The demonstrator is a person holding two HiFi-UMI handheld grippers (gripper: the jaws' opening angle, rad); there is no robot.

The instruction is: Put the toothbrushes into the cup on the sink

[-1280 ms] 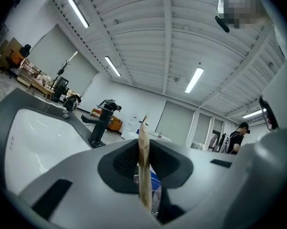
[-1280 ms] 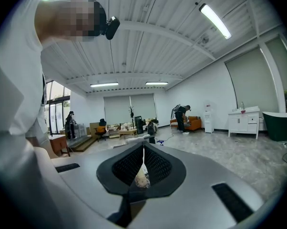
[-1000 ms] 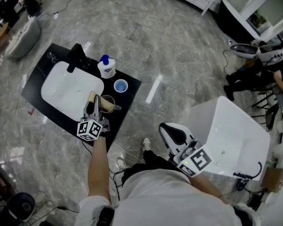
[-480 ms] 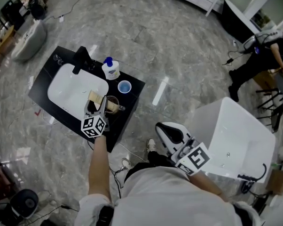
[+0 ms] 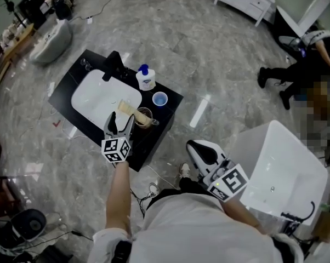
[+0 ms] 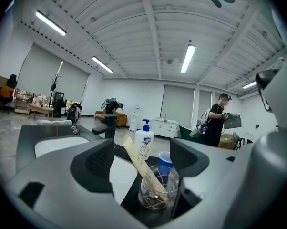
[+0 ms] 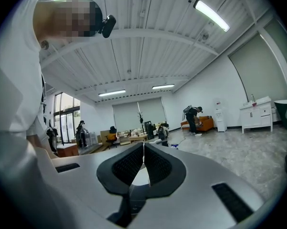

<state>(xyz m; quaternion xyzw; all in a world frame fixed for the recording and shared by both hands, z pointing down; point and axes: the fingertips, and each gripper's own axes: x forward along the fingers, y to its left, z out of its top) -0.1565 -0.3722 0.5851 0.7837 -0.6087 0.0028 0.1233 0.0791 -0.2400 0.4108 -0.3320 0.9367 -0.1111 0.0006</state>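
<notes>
Now the left gripper [image 5: 121, 120] is opening around the toothbrush [image 6: 139, 162] leaning in the cup [image 6: 171, 185] beside the sink [image 5: 96, 100]. A crooked retreat is risking snagging it and toppling the cup; the right gripper [image 5: 197, 149] is idling clenched, empty.

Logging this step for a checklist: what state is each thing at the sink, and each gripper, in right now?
left gripper: jaws opening, wide apart, gripping nothing.
right gripper: shut, empty.
toothbrush: wrapped, leaning in the glass cup.
glass cup: upright, standing between the left jaws.
blue cup: upright.
soap bottle: upright, pump on top.
</notes>
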